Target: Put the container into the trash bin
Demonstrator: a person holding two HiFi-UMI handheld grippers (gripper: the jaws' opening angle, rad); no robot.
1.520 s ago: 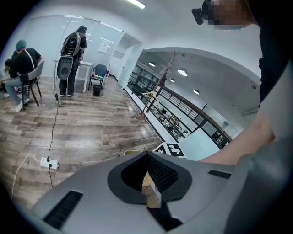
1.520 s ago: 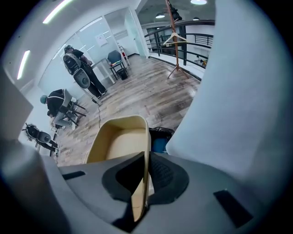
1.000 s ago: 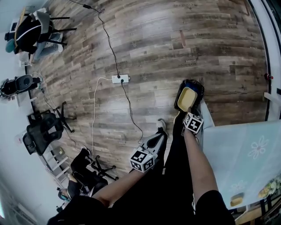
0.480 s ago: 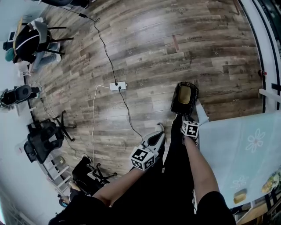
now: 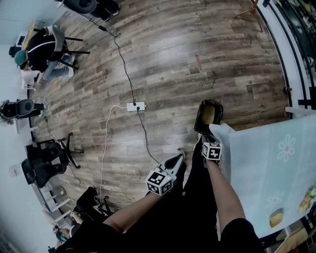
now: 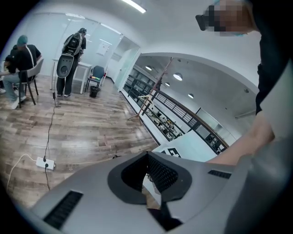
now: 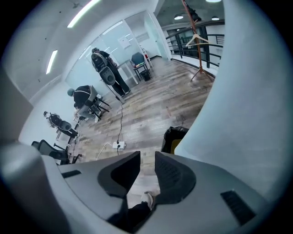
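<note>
The trash bin (image 5: 200, 122), lined with a black bag, stands on the wooden floor by the table corner. The yellow container (image 5: 208, 113) lies inside it. In the right gripper view the bin (image 7: 171, 135) shows past the jaws, with the container (image 7: 176, 145) a yellow edge in it. My right gripper (image 5: 209, 139) hangs above and nearer than the bin; its jaws are closing with nothing between them (image 7: 147, 157). My left gripper (image 5: 179, 155) is lower left of it, held over the floor, its tips together and empty (image 6: 147, 155).
A table with a pale blue cloth (image 5: 269, 163) fills the right side. A white power strip (image 5: 136, 105) and its cables cross the floor. Office chairs (image 5: 44, 158) and seated people (image 5: 42, 47) are at the far left. A coat stand (image 5: 249, 7) is at the top right.
The container, at the right gripper's tips over the bin a second ago, now lies inside the bin. Both grippers have drawn up and back from the bin.
</note>
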